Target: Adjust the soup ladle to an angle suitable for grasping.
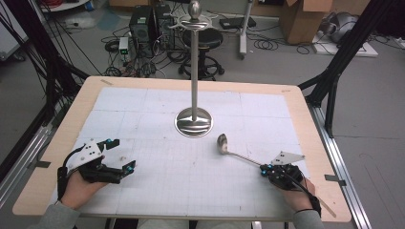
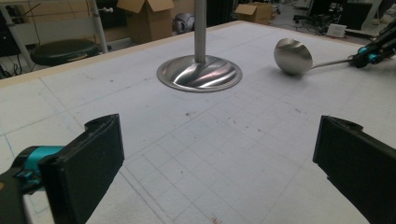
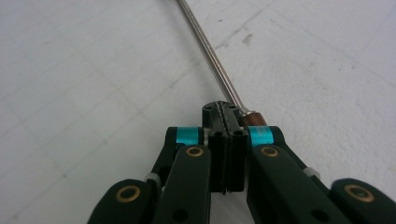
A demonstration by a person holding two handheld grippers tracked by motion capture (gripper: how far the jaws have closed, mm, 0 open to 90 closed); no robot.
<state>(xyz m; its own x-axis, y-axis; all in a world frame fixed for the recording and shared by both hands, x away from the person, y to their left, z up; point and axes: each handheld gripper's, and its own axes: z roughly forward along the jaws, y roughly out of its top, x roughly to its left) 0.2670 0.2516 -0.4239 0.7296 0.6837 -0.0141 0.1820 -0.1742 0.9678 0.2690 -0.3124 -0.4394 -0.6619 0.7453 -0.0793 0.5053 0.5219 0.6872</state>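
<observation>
Gripping long steel ladle (image 1: 234, 151) at handle end w/ right gripper (image 1: 264, 168), jaws clenched; prob bowl-heavy, slick, stiff. Left gripper (image 1: 120, 156) released.

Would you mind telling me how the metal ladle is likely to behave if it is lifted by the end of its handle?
The ladle looks like polished steel, so it is probably stiff but slippery. Its thin round shaft may twist between the shut jaws of the right gripper. With the bowl far from the grip, it will likely droop bowl-first.
</observation>
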